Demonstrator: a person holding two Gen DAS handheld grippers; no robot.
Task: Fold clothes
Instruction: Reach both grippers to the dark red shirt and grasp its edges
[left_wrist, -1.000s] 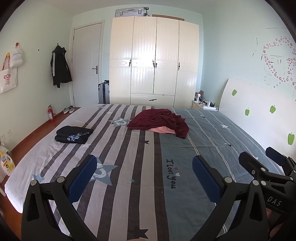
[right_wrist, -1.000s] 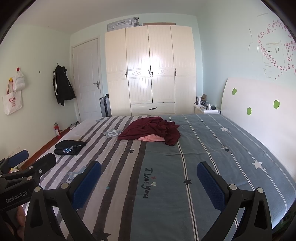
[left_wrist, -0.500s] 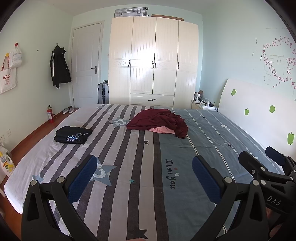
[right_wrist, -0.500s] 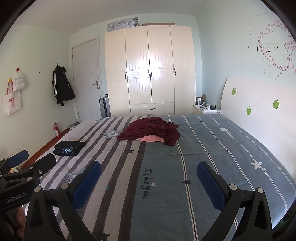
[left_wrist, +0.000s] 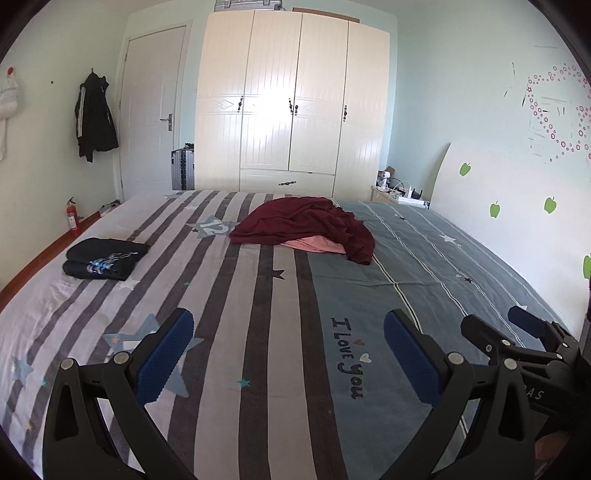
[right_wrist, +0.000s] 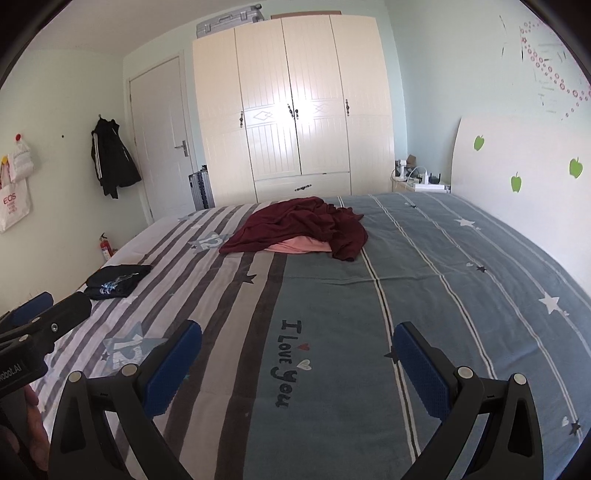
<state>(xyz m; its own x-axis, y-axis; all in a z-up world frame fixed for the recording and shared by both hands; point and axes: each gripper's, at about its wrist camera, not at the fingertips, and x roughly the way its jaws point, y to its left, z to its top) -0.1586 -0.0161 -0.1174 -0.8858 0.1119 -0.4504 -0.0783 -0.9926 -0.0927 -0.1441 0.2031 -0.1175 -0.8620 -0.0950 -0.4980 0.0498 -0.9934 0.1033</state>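
Note:
A crumpled dark red garment lies in a heap mid-bed, over a pink garment that peeks out beneath it. A folded black garment with a light print rests near the bed's left edge. My left gripper hovers open over the near part of the bed, nothing between its blue pads. My right gripper is open too, beside it and equally far from the heap. Each gripper shows at the edge of the other's view.
The striped and blue bedspread reads "I Love You". A white headboard stands at the right, a cream wardrobe and door beyond the bed. A fire extinguisher and suitcase stand on the floor at left.
Both grippers have moved forward over the bed toward the heap, which now looks larger. Both stay open.

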